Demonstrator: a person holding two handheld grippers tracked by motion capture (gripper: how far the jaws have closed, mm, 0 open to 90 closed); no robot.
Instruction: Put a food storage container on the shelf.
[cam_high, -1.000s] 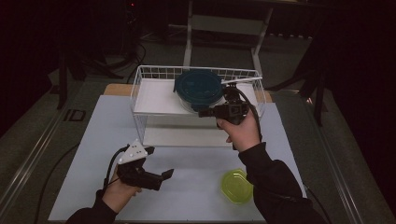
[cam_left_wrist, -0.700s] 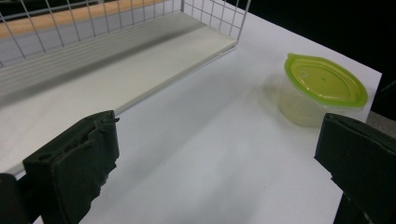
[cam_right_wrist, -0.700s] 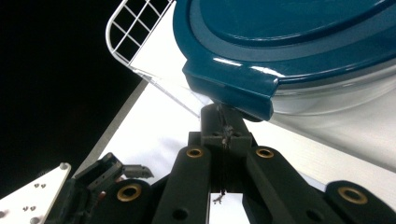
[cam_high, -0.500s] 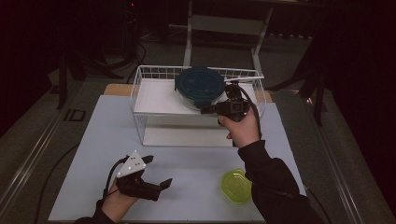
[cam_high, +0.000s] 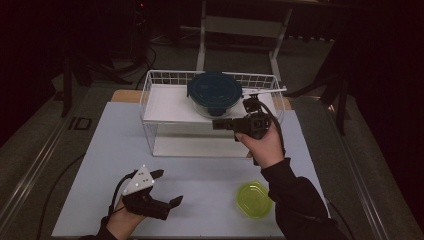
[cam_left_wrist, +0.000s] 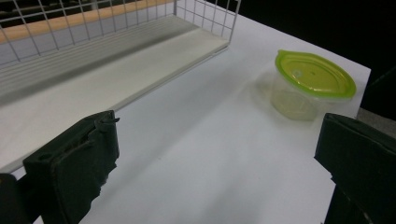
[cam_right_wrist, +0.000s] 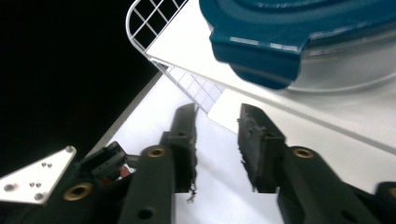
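The left gripper view shows the clear tub under the green lid (cam_left_wrist: 315, 74). The right gripper view shows the blue lid's (cam_right_wrist: 299, 32) latch tab. There are two containers and one wire rack (cam_high: 150, 92). At lower left, the left gripper (cam_high: 169, 189) is spread wide, empty. At center right, the right gripper (cam_high: 216, 124) is slightly parted, empty, beside the blue-lidded bowl (cam_high: 215, 95) on the rack shelf.

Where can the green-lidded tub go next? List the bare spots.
Bare mat between the rack front and the left tool; also the shelf's left half, beside the blue-lidded bowl. The shelf's right end is crowded: bowl and right tool. The tub sits front right.
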